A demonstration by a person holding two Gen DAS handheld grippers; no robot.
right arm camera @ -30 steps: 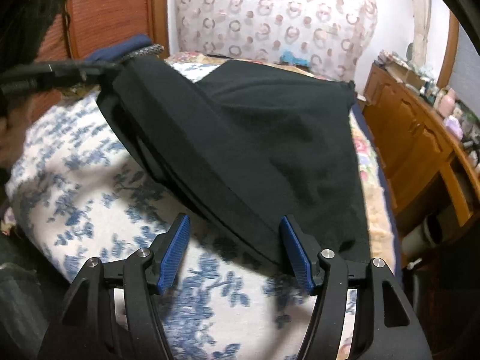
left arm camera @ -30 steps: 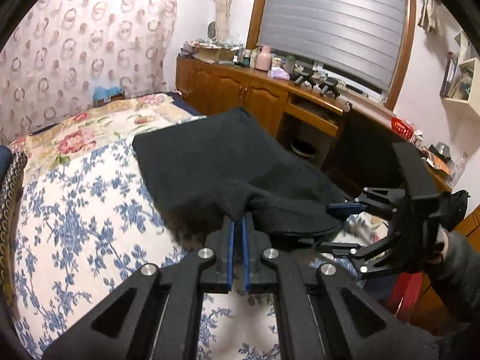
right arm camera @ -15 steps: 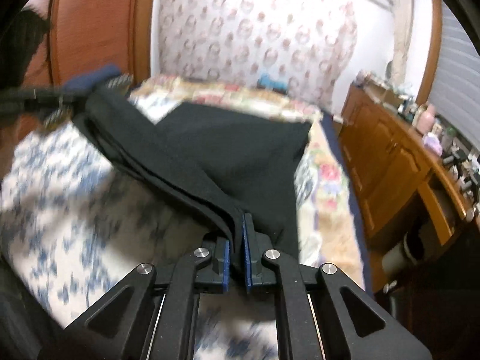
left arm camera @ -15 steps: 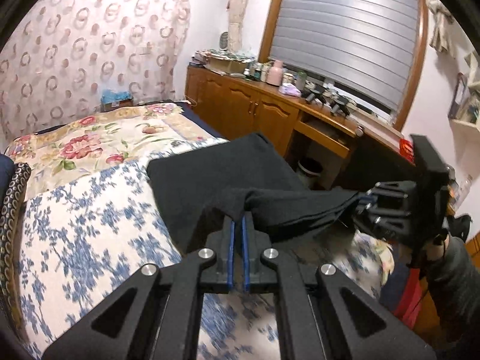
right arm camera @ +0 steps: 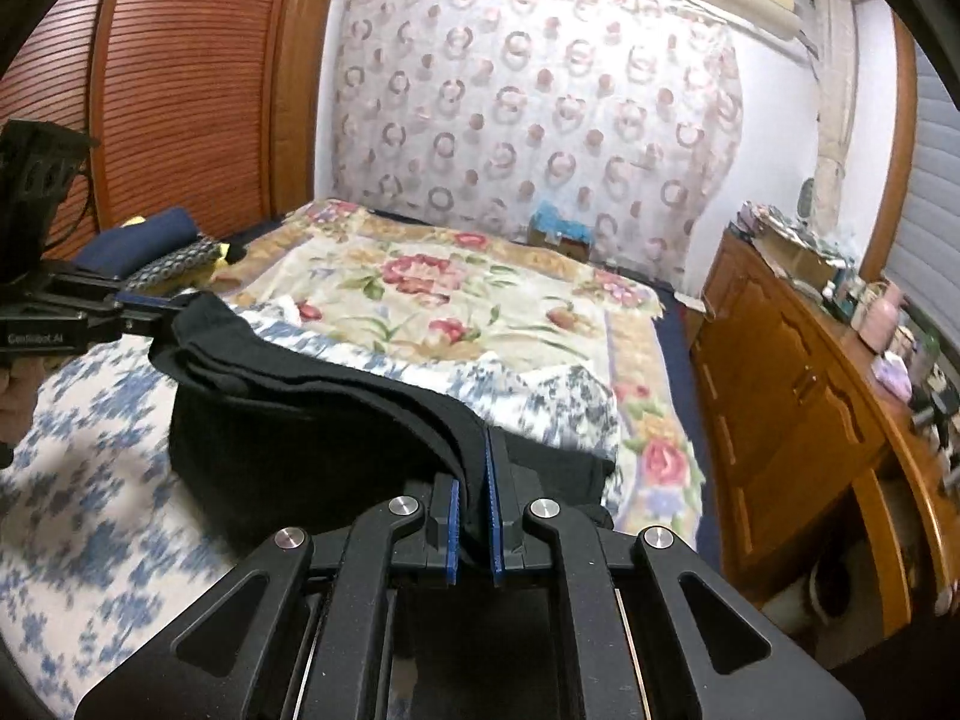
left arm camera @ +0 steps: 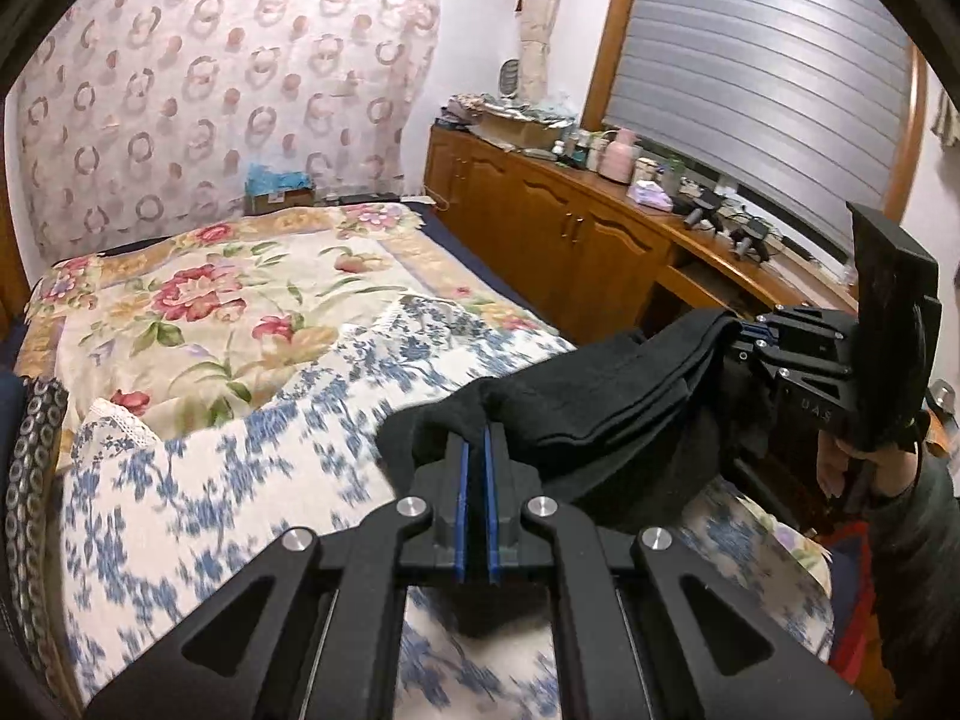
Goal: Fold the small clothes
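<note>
Sagging between both clenched grippers, the black garment [left arm camera: 606, 414] (thick, folded double) hangs over the bed [left arm camera: 198, 516]

Matt black knit cloth garment [left arm camera: 606, 402], printed cotton bedspread [left arm camera: 198, 492], glossy varnished wood cabinet [left arm camera: 558, 240], matt plastic gripper [left arm camera: 474, 450].

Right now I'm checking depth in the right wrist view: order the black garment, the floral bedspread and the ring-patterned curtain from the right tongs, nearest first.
1. Black garment, clamped in the right tongs.
2. Floral bedspread, mid-bed beyond.
3. Ring-patterned curtain, on the far wall.
</note>
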